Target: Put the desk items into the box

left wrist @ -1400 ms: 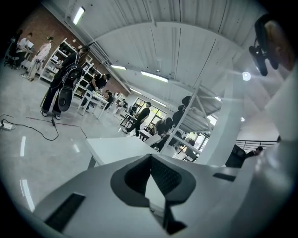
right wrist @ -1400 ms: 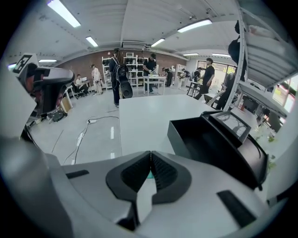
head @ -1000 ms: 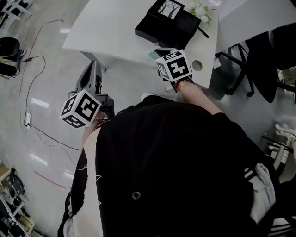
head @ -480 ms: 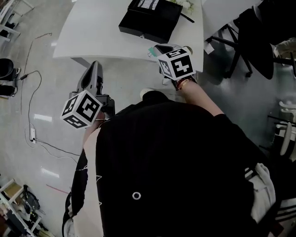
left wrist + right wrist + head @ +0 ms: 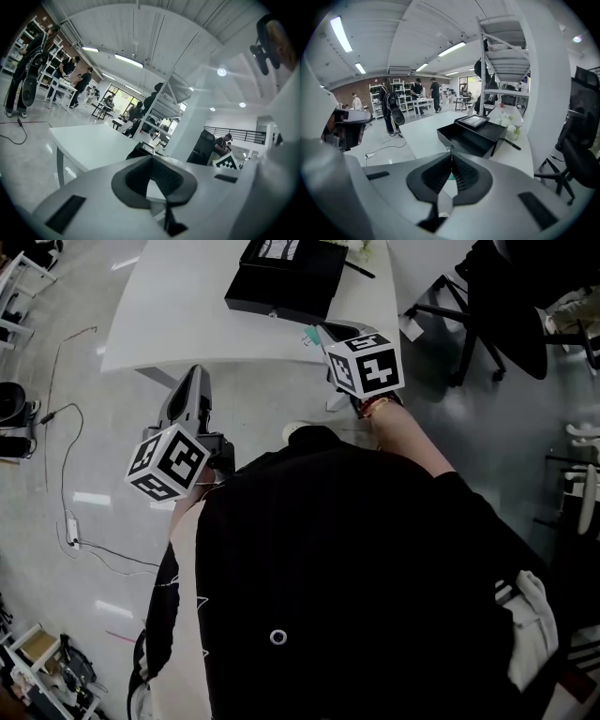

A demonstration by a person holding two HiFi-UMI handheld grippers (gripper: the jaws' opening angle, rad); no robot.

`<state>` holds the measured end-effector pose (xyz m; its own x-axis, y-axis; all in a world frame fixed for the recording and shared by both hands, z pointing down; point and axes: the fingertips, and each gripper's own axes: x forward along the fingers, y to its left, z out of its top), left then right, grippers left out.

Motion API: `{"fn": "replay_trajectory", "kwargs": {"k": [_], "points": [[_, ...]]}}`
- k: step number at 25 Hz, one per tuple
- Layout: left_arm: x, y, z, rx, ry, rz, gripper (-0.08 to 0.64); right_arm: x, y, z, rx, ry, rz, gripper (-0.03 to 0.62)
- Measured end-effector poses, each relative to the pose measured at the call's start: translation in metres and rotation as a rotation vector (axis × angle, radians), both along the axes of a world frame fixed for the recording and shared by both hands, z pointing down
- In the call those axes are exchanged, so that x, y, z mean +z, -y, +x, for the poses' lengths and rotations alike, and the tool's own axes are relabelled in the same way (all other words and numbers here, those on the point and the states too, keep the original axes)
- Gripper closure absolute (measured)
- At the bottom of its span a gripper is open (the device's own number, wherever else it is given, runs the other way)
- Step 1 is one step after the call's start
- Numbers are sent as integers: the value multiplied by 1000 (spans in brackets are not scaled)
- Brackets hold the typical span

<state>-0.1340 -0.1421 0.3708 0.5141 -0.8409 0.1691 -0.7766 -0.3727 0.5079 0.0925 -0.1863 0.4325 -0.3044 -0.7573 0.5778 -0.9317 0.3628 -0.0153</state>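
Closer than a second ago, the white table [image 5: 178,306] now sits higher in the head view. On its smooth top stands the black box [image 5: 473,136], rectangular, matte and open, with a flat framed panel [image 5: 474,121] across its far end. The left gripper [image 5: 151,157], over the glossy floor, and the right gripper [image 5: 451,154], at the table's near edge, each press their ribbed dark pads together on nothing.
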Motion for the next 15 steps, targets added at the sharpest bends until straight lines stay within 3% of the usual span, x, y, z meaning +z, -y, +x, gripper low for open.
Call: {"fn": "replay_trajectory", "kwargs": {"k": [15], "points": [[6,27,15,8,2,-24,549,-9,29,32,52,0,25,583]]}}
